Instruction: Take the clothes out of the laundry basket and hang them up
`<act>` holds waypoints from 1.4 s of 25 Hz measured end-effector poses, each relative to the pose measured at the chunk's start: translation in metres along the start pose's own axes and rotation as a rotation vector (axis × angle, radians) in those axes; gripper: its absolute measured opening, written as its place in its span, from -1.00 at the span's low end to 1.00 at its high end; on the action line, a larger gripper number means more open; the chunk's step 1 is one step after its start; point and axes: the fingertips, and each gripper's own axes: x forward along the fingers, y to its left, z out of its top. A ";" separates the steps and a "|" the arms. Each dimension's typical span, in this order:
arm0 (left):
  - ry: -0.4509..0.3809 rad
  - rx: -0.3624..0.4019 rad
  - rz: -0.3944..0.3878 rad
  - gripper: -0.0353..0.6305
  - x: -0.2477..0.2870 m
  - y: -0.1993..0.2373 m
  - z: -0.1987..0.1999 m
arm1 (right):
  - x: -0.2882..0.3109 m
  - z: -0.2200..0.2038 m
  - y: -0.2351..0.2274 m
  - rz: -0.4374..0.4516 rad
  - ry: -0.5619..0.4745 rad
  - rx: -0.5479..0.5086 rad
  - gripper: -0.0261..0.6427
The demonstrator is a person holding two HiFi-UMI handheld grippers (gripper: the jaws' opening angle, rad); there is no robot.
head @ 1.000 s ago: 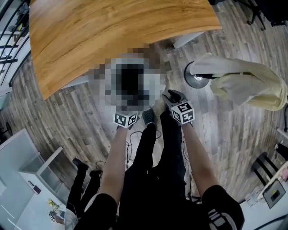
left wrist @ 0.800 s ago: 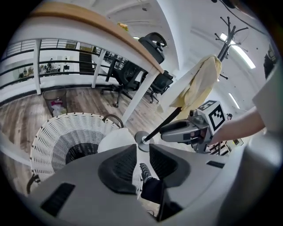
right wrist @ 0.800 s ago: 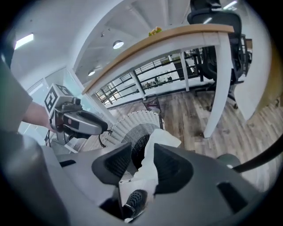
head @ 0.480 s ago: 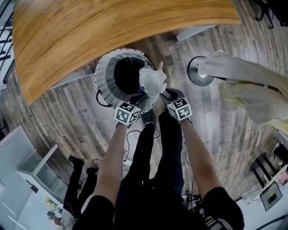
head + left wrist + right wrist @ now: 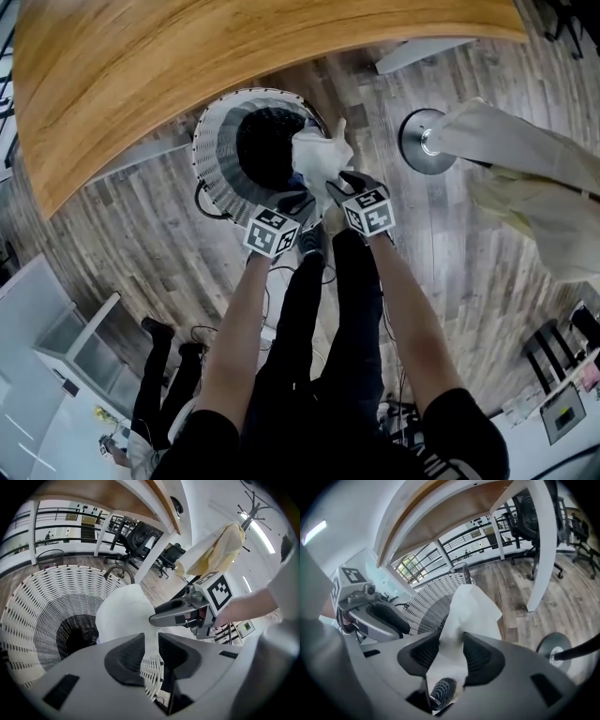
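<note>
A white woven laundry basket (image 5: 217, 141) stands on the wood floor under the table edge, and its inside looks dark. A white garment (image 5: 322, 155) hangs bunched over the basket's right rim, held from both sides. My left gripper (image 5: 296, 202) is shut on the cloth's lower fold (image 5: 124, 616), which runs down between its jaws. My right gripper (image 5: 341, 184) pinches the same garment (image 5: 471, 606); its jaws have just been opening a little, and the cloth still fills the gap between them. A cream garment (image 5: 534, 192) hangs on the coat rack at the right.
A large wooden table (image 5: 187, 56) overhangs the basket at the top. The coat rack's round metal base (image 5: 424, 141) sits on the floor right of the basket. A black cable (image 5: 208, 202) lies by the basket. White cabinets (image 5: 56, 347) stand at lower left.
Both grippers have come down and closer to the basket with the white garment between them. The garment now hangs at the basket's right rim.
</note>
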 end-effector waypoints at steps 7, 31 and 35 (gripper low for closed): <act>0.006 -0.005 0.002 -0.59 -0.009 -0.006 -0.003 | -0.003 0.008 0.025 0.028 0.037 -0.088 -0.86; 0.008 0.246 0.116 -0.21 -0.109 -0.054 0.021 | -0.205 0.127 0.185 0.254 -0.178 -0.238 -0.86; 0.020 0.388 0.120 -0.18 -0.120 -0.066 0.042 | -0.248 0.132 0.216 0.312 -0.193 -0.305 -0.86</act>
